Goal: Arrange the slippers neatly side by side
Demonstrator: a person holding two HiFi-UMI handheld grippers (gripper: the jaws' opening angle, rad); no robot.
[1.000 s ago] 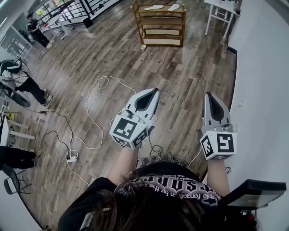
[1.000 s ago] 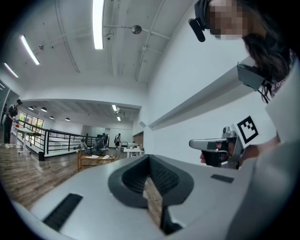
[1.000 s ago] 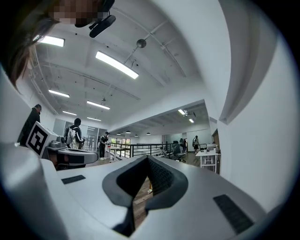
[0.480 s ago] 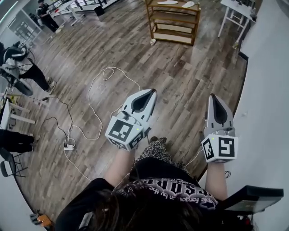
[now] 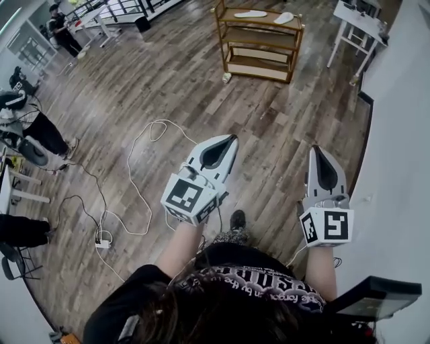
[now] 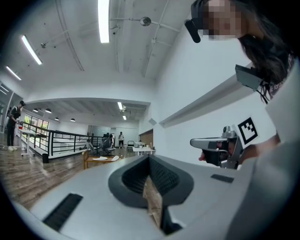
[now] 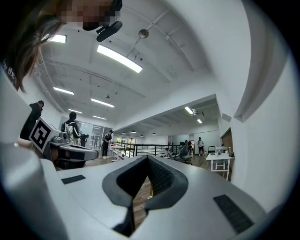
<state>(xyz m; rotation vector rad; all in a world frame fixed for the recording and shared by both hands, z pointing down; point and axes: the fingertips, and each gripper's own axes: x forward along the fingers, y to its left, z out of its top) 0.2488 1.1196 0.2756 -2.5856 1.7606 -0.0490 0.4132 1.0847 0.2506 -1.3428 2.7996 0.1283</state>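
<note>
My left tongs [image 5: 227, 141] were closed on nothing, and my right tongs [image 5: 314, 150] likewise. Both slippers [image 5: 250, 13] lay on the wooden shelf's [image 5: 255, 54] top, toward its right edge. The left gripper view showed them; the right didn't.

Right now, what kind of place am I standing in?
Probably an open lab or workshop hall: a wood-plank floor with loose cables, a wooden shelf rack holding slippers, and a white work table.
</note>
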